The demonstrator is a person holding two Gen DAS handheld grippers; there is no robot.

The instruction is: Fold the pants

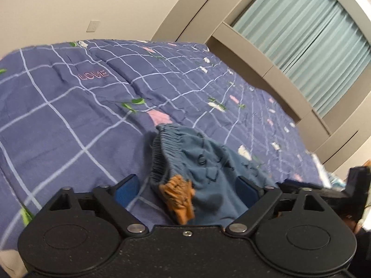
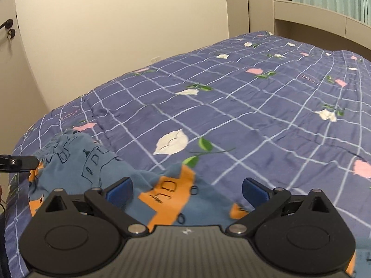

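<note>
spread out over a bed: a purple-blue quilted cotton cover [image 2: 243,115] with a thin white grid, printed white and pink flowers, green leaves, and "love" stitched in pink. soft and a bit puffy, creased along the seams.

lying on it, at the near edge: a pair of small dusty-blue knit pants [image 1: 208,173] with dark line-drawn houses and orange patches. bunched up, not flat. gathered elastic waistband [image 1: 160,153] ribbed and standing up in a loop in the left wrist view, with an orange crumpled bit [image 1: 180,197] sticking out just under it. in the right wrist view, same pants [image 2: 92,166] slumped in loose folds, orange blocks showing toward the near side, waistband end pointing toward the far left.

left gripper [image 1: 187,185]: black plastic body, blue pads [image 1: 126,190], spread wide, nothing pinched. pants fabric sitting in the gap between the fingers, pads not pressing on it as far as visible. a bit of the other black tool poking in at the far right.

right gripper [image 2: 186,190]: same black build, blue pads [image 2: 118,191], spread as wide as it goes, hanging over the orange-and-blue part of the pants, not clamped on anything. fabric runs under and between the fingers.

behind the bed: plain beige walls, a white socket plate [image 1: 93,26], pale teal pleated curtains [image 1: 301,34] in a beige window frame, a dark door handle [image 2: 7,24] at the left edge.
</note>
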